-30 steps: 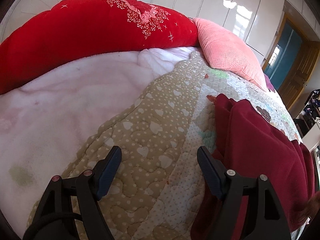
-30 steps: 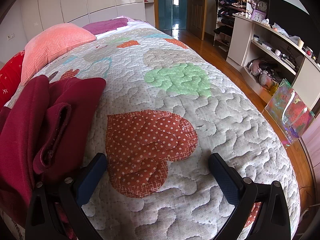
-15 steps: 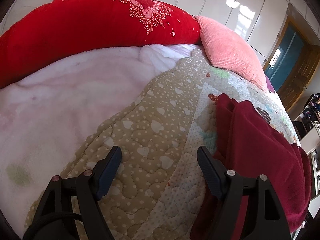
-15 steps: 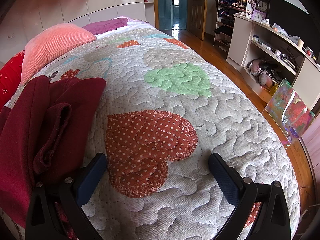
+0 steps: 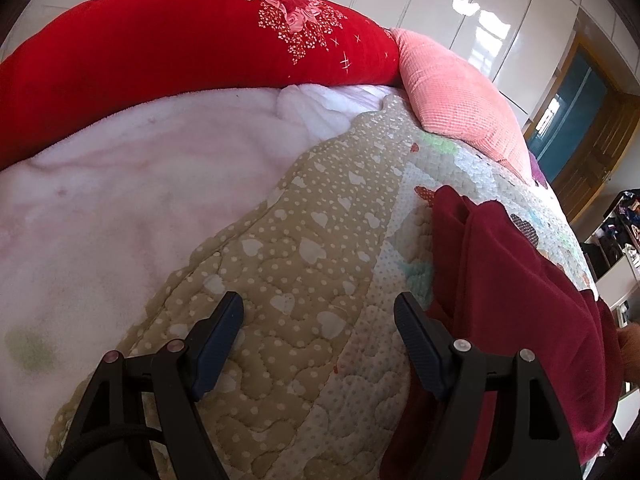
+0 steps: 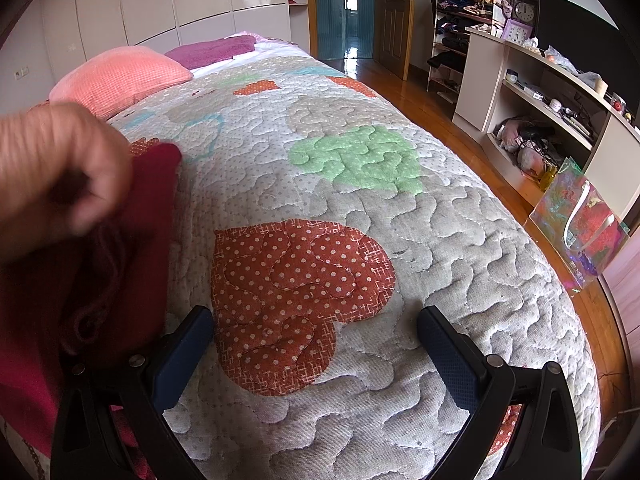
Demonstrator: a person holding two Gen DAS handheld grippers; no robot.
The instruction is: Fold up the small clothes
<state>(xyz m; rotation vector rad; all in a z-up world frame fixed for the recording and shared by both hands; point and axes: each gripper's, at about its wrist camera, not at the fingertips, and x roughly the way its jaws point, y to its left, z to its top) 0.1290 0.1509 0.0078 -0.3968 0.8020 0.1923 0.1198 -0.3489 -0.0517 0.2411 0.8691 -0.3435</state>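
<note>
A dark red garment (image 5: 520, 300) lies crumpled on the quilted bedspread (image 5: 304, 264), to the right of my left gripper (image 5: 318, 336), whose right finger (image 5: 416, 344) sits at the cloth's edge. That gripper is open and holds nothing. In the right wrist view the same garment (image 6: 136, 240) lies at the left, and a person's bare hand (image 6: 56, 172) rests on it, pinching the cloth. My right gripper (image 6: 316, 344) is open over a red dotted heart patch, beside the garment and holding nothing.
A big red cushion (image 5: 168, 44) and a pink pillow (image 5: 460, 100) lie at the head of the bed, with a white fleece blanket (image 5: 120, 200) at left. Shelves (image 6: 552, 92) and a shiny bag (image 6: 580, 220) stand right of the bed edge.
A bare hand has come in from the left onto the dark red garment and gathered it. The left gripper drifted slightly; both grippers stay open.
</note>
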